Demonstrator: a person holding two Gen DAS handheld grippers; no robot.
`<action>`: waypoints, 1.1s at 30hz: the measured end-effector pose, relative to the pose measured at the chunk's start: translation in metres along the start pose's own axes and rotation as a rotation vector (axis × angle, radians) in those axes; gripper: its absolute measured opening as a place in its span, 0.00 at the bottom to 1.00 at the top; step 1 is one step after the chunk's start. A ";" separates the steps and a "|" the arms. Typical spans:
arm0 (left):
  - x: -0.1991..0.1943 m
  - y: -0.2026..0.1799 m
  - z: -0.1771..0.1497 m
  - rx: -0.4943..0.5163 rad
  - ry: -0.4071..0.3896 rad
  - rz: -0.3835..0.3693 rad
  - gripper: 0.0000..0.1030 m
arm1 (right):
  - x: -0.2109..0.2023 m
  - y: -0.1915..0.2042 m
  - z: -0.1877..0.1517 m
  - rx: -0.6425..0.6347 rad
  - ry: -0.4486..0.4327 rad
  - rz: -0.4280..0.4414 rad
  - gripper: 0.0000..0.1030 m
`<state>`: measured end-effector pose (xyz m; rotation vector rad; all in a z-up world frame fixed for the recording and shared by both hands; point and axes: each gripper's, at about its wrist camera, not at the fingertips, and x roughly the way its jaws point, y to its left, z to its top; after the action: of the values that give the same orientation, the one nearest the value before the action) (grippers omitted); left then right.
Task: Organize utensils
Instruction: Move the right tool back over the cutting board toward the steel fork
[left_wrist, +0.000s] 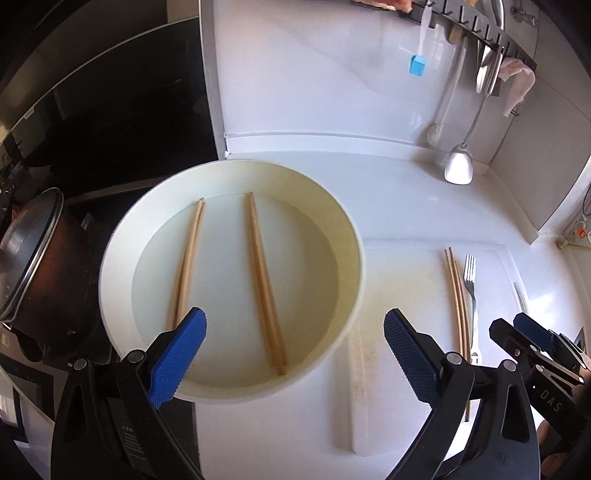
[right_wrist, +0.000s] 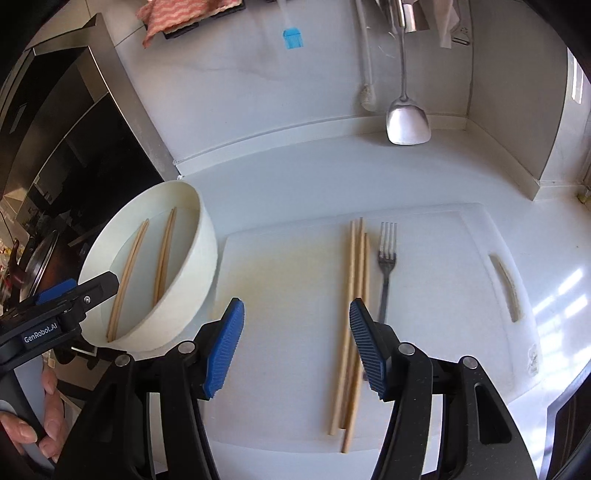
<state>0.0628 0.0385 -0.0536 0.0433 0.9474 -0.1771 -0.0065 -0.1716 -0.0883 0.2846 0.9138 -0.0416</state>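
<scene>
A round white bowl (left_wrist: 122, 236) holds two pairs of wooden chopsticks (left_wrist: 264, 284), lying flat and apart. My left gripper (left_wrist: 295, 325) is open and empty above the bowl's near rim. More chopsticks (right_wrist: 354, 295) and a metal fork (right_wrist: 386, 258) lie side by side on a white cutting board (right_wrist: 288, 266). My right gripper (right_wrist: 295, 314) is open and empty over the board, its right finger just above the chopsticks. The bowl (right_wrist: 199, 258) sits left of the board. The board's chopsticks (left_wrist: 456, 291) and fork (left_wrist: 470, 280) also show in the left wrist view.
A metal spatula (right_wrist: 406, 122), a white brush and a blue silicone brush (right_wrist: 293, 38) hang on the back wall. A dark pot with a lid (left_wrist: 37, 258) stands left of the bowl. A black stove surface lies to the left.
</scene>
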 end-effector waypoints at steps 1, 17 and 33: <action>0.000 -0.010 -0.003 -0.009 0.000 0.003 0.92 | -0.002 -0.012 -0.002 -0.003 0.002 0.002 0.55; -0.005 -0.109 -0.062 -0.098 0.032 0.059 0.93 | -0.002 -0.136 -0.035 -0.037 0.023 0.042 0.60; 0.049 -0.103 -0.076 -0.014 -0.014 -0.023 0.93 | 0.037 -0.112 -0.042 0.053 -0.064 -0.029 0.60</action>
<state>0.0122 -0.0602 -0.1337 0.0181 0.9355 -0.1914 -0.0338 -0.2654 -0.1672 0.3171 0.8542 -0.1014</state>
